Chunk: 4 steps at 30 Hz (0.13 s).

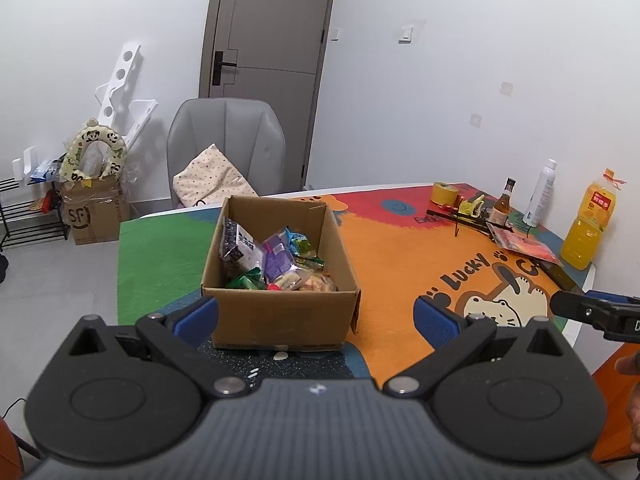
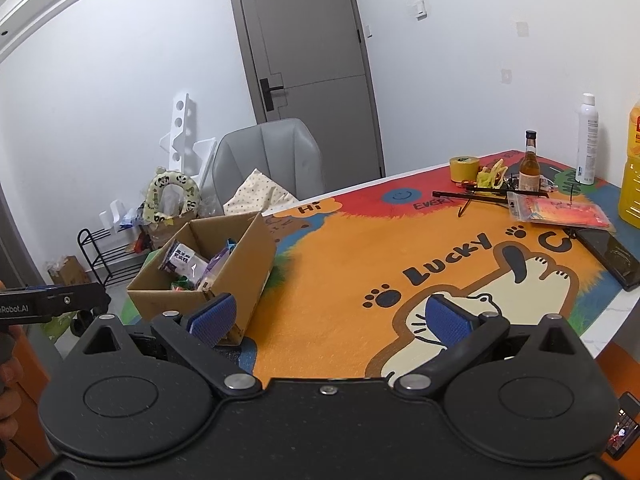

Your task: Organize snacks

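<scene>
An open cardboard box stands on the colourful mat, holding several snack packets in purple, green and white wrappers. My left gripper is open, held just in front of the box's near wall, with nothing between its blue pads. In the right wrist view the same box sits at the left, its snack packets partly visible. My right gripper is open and empty above the orange mat, right of the box. Each view catches the other gripper's black body at its edge.
At the table's far right lie a red packet, a yellow tape roll, a brown bottle, a white spray can, an orange juice bottle and a phone. A grey chair stands behind the table.
</scene>
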Tool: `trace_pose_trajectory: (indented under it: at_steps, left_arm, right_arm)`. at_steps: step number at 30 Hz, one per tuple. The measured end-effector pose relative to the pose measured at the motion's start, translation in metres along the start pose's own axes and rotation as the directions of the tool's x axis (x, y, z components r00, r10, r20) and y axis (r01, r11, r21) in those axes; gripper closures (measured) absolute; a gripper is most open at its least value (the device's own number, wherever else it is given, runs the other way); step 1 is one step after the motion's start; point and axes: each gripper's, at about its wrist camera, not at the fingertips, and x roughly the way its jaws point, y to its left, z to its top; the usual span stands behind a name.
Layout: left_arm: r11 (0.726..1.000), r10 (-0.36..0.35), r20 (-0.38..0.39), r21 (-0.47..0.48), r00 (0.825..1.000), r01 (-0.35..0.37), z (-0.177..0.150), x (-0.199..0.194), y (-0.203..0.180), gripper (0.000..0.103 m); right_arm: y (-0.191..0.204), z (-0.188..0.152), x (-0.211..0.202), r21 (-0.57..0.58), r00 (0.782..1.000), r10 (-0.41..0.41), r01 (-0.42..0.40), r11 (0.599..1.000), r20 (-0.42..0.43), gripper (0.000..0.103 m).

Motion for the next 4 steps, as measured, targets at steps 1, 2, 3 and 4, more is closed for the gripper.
trace_pose_trajectory:
  at_steps: [1,2,3,4]
  left_arm:
    - [1.000,0.000,0.000,0.001,1.000,0.000,0.0000,0.0004,-0.0009,0.000]
    - [1.000,0.000,0.001,-0.001,1.000,0.000,-0.0001,0.0000,-0.0001,0.000]
    - [1.000,-0.002,0.001,-0.001,1.000,0.002,0.0000,0.0000,-0.0001,0.000]
    - [1.000,-0.004,0.001,0.000,1.000,0.004,0.0000,0.0005,-0.0008,0.000]
  right_arm:
    - [0.0005,-0.0005,-0.0001,-0.002,1.000,0.001,-0.001,1.000,-0.001,0.000]
    - [0.0011,-0.0006,0.0002,-0.004,1.000,0.001,-0.001,1.000,-0.001,0.000]
    - [0.0016,-0.0008,0.0006,-0.006,1.000,0.001,-0.001,1.000,-0.002,0.000]
    - [0.0020,-0.0014,0.0008,-0.006,1.000,0.002,-0.002,1.000,-0.003,0.000]
